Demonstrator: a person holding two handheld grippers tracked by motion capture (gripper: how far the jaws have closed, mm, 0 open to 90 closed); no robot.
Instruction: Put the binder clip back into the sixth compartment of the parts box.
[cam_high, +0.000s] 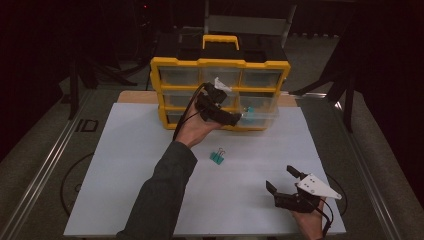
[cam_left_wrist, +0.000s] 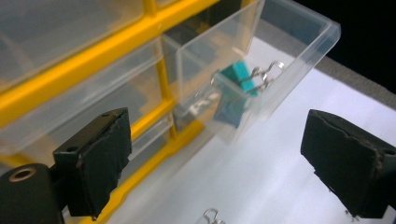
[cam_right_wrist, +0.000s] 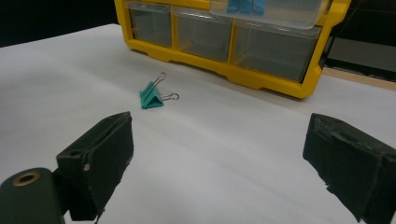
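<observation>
nearest, at the bottom right of the high view, the right hand-held gripper (cam_high: 284, 181) rests low over the white sheet that covers the bench (cam_high: 125, 200), its two black jaws spread wide with nothing between them; its own view looks across bare white surface.

further in, near the middle of the sheet, a small teal metal binder clip with silver wire handles (cam_high: 217, 157) lies by itself, well apart from both hands. in the right hand-held gripper's view this loose clip (cam_right_wrist: 152, 96) lies on its side, handles pointing toward the cabinet.

beyond it, the left hand-held gripper (cam_high: 239, 119) is held up in front of a yellow-framed plastic organiser cabinet with clear drawers and a yellow carry handle (cam_high: 220, 62). its jaws stand wide apart and grip nothing; no clip is between the pads.

just past those jaws, one clear plastic drawer (cam_left_wrist: 299, 51) is pulled out from the right column of the cabinet. inside it lies a second teal binder clip with silver wire handles (cam_left_wrist: 236, 88), leaning against the drawer's wall, handles up. it is free of the gripper.

the other drawers are pushed in; what they hold cannot be told.
</observation>
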